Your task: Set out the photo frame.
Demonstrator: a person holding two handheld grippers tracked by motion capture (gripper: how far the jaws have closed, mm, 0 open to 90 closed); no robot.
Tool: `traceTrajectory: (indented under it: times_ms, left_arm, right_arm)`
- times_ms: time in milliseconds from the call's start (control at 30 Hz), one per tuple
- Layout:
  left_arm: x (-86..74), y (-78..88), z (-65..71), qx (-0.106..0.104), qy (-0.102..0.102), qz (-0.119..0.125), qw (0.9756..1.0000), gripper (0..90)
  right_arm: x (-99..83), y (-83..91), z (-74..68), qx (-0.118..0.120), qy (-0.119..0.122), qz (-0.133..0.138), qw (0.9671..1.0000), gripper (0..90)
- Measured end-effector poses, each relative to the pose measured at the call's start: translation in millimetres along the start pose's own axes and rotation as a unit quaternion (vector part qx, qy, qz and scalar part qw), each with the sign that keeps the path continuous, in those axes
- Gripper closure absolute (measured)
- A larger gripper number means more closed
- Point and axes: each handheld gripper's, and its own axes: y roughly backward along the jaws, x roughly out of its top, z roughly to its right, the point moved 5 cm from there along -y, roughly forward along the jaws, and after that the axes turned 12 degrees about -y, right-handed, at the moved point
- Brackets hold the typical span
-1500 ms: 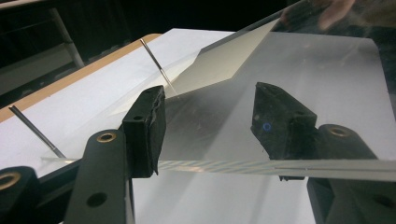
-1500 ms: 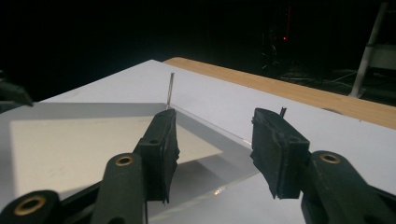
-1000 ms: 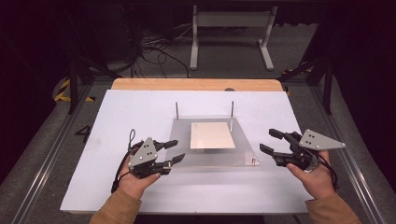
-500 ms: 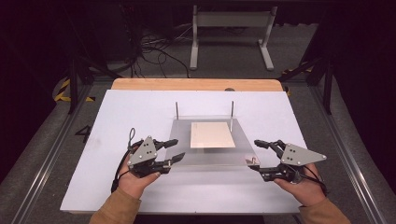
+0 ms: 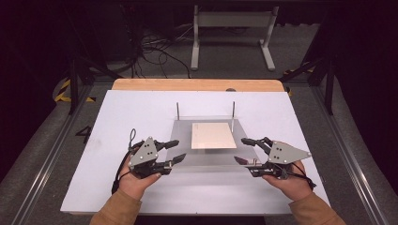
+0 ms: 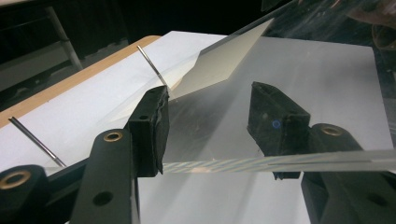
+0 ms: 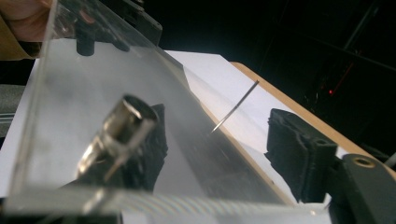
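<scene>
A white sheet covers the desk (image 5: 141, 112) in a dark workroom. A clear acrylic plate (image 5: 211, 159) bearing a cream paper sheet (image 5: 213, 136) and two upright metal pins (image 5: 177, 111) sits at the centre, toward the near edge. The left claw (image 5: 174, 152) stands half open astride the plate's near-left corner, pads clear. The right claw (image 5: 241, 151), jaws just closing, straddles the near-right corner by a metal stud (image 7: 119, 130), not gripping.

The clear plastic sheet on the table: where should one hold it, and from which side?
Grip the clear plastic sheet by its near edge at the two near corners, coming level from the person's side. It is thin and flat, and that edge already lies between the jaws of the left gripper and the right gripper. The pins stand at the far side.
</scene>
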Motion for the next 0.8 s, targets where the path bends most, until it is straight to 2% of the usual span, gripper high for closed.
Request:
traceTrajectory:
  times_ms: [67,133,233,400,500,633,800]
  left_arm:
    - [0.2,-0.2,0.1,0.0,0.001,0.001,1.0,47.6]
    - [0.5,0.2,-0.6,0.0,-0.004,0.0,1.0,48.0]
    - [1.2,0.2,-1.0,-0.001,-0.005,0.001,1.0,48.5]
    - [4.1,0.5,-3.5,0.004,-0.009,0.007,0.9999,49.5]
    - [6.4,0.9,-5.5,0.009,-0.014,0.011,0.9998,50.2]
    - [12.1,1.0,-8.9,0.019,-0.022,0.016,0.9994,51.8]
    - [26.5,1.5,-18.0,0.027,-0.028,0.021,0.999,54.0]
  right_arm:
    - [0.3,-1.8,0.6,0.0,0.008,-0.003,1.0,50.4]
    - [0.4,-3.4,0.1,0.004,0.005,-0.004,1.0,54.5]
    - [0.9,-4.3,-0.8,0.011,0.002,-0.003,0.9999,56.2]
    - [4.2,-4.0,-0.1,0.008,0.019,-0.005,0.9998,60.0]
    - [6.9,-4.3,1.2,0.007,0.015,-0.003,0.9999,60.5]
    - [12.6,-4.3,3.7,-0.004,0.023,-0.004,0.9997,61.5]
    - [25.5,-2.0,11.0,-0.013,0.019,0.0,0.9997,61.5]
